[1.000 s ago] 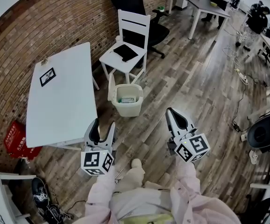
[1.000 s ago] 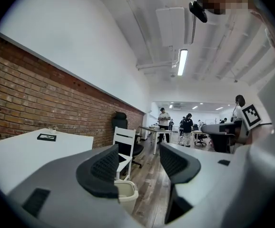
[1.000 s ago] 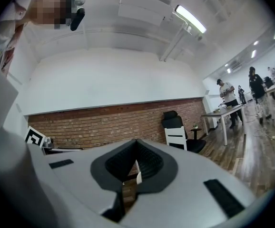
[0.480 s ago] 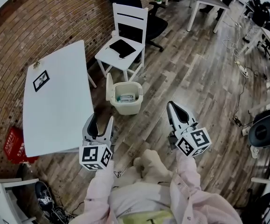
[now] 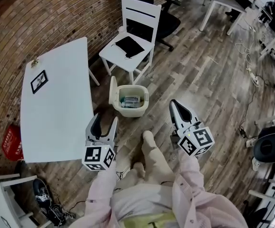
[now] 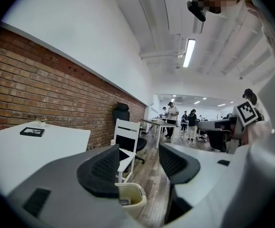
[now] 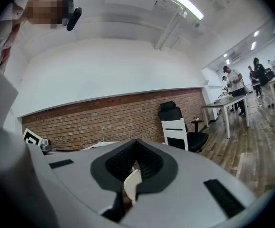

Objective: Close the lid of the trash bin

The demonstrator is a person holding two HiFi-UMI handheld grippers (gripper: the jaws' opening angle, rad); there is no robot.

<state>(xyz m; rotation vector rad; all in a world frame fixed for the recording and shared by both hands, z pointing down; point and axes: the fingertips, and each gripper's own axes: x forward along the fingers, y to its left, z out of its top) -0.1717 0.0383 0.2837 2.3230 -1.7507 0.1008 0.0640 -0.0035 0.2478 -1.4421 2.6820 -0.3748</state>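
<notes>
Here the left gripper (image 5: 106, 118) has its jaws spread wide, with nothing between them. The right gripper (image 5: 173, 103) has its jaws pressed together. The trash bin (image 5: 137, 109) sits on the floor ahead of both grippers, well apart, with its lid (image 5: 112, 88) standing up.

I list: red brick wall (image 5: 56, 18), wood-plank floor (image 5: 213, 89), white counter (image 5: 56, 118) beside wall, white chair (image 5: 114, 51), black office chair (image 5: 171, 23) behind it, ceiling strip light (image 6: 190, 52).
</notes>
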